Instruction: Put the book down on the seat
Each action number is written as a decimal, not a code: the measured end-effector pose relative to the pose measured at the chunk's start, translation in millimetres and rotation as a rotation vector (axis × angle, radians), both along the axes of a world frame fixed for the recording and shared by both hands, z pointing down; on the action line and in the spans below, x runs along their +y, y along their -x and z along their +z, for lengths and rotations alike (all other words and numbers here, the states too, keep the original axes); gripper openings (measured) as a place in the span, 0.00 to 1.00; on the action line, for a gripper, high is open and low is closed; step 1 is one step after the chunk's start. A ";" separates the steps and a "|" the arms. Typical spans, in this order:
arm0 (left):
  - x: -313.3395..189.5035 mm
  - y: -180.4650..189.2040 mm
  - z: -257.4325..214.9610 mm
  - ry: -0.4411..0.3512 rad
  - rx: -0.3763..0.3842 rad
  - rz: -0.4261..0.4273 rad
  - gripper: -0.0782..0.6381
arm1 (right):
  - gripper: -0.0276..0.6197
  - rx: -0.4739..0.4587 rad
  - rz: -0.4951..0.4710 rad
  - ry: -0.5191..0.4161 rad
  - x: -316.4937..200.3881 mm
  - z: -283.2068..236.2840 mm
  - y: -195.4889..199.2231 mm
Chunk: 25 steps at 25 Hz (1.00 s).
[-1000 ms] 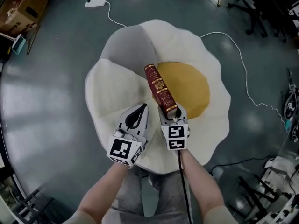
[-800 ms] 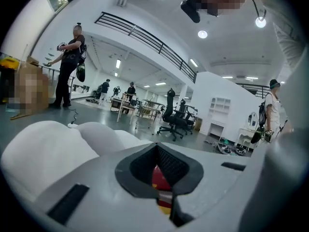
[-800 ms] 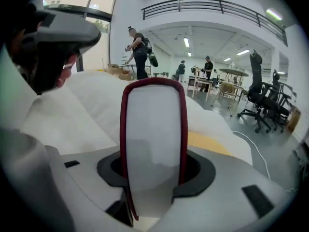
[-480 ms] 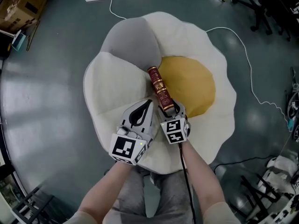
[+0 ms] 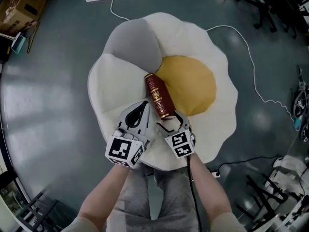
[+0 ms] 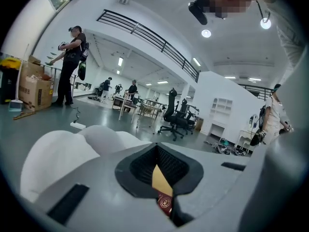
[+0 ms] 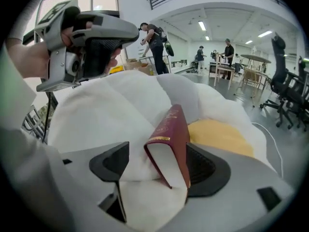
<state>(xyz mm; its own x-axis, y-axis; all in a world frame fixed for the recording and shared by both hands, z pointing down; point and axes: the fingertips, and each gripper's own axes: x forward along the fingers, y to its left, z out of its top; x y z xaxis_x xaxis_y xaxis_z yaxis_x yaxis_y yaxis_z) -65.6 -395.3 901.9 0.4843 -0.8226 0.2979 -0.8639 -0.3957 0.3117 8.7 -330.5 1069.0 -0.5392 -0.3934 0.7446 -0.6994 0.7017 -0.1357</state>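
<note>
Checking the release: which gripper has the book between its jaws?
The right gripper: its jaws have just been opening and stand wide apart with the red book between them. The left gripper has its jaws together, holding nothing.

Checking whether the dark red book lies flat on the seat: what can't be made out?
- Underside of dark red hardback book on white egg-shaped cushion seat: head view, book covers it.
- Contact between book and open jaws of right gripper: right gripper view, book covers it.
- Spine lettering: head view, too small.
- Most of it: left gripper view, behind jaws of left gripper.
</note>
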 end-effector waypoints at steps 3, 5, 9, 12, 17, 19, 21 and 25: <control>6.3 -0.7 -32.1 -0.050 -0.089 0.030 0.11 | 0.57 -0.041 0.110 -0.053 2.1 -52.3 -10.9; 10.8 0.1 -53.5 -0.056 -0.104 0.027 0.11 | 0.57 -0.064 0.178 -0.091 -2.7 -91.1 -18.6; 17.0 1.3 -103.7 -0.058 -0.089 0.010 0.11 | 0.56 -0.104 0.254 -0.171 -15.7 -171.1 -30.7; 19.6 0.7 -153.3 -0.092 -0.084 0.003 0.11 | 0.53 -0.122 0.279 -0.245 -25.4 -236.0 -39.3; 23.7 -1.7 -236.0 -0.158 -0.075 0.004 0.11 | 0.40 -0.146 0.320 -0.368 -39.8 -348.7 -54.2; 27.3 -2.9 -267.8 -0.178 -0.074 0.001 0.11 | 0.37 -0.159 0.332 -0.413 -40.8 -394.8 -58.6; 30.9 -5.6 -300.0 -0.194 -0.070 0.003 0.11 | 0.34 -0.168 0.342 -0.453 -40.2 -438.1 -63.1; 39.9 -12.0 -366.4 -0.239 -0.058 0.005 0.11 | 0.31 -0.195 0.374 -0.514 -33.3 -516.4 -74.3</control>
<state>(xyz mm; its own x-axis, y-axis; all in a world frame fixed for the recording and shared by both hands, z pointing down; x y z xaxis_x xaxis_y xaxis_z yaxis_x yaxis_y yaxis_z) -53.7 -355.3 535.4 0.4760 -0.8708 0.1229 -0.8756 -0.4562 0.1586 83.0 -363.7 552.6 -0.4030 -0.8594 0.3146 -0.9050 0.4255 0.0030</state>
